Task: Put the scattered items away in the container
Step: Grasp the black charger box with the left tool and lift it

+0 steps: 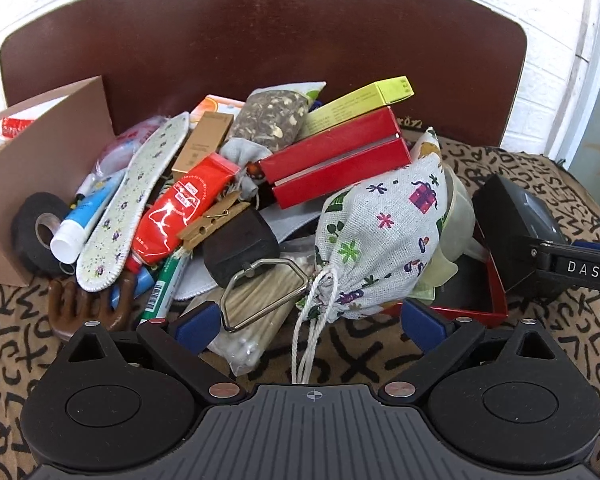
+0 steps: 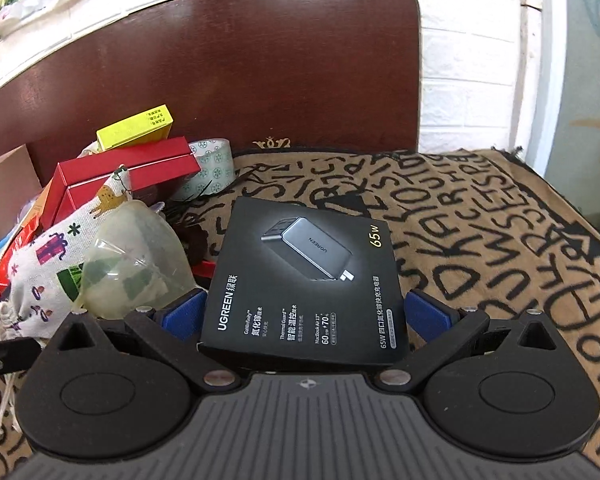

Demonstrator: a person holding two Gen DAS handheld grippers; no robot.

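My right hand-held gripper (image 2: pixel 303 312) clasps black charger box (image 2: pixel 306 280), label legible here only; left hand-held gripper (image 1: pixel 312 320) gapes, centre frame.

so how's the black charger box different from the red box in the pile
The black charger box is broad and flat, printed with a charger picture and text; the red box is long, narrow and plain. The black one sits between the right gripper's fingers, while the red one rests untouched atop the pile. Both are cardboard cartons.

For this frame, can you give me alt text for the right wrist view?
The right gripper straddles a black charger box, its blue pads beside the box's edges, on a letter-patterned cloth. A jumbled pile with red boxes sits left.
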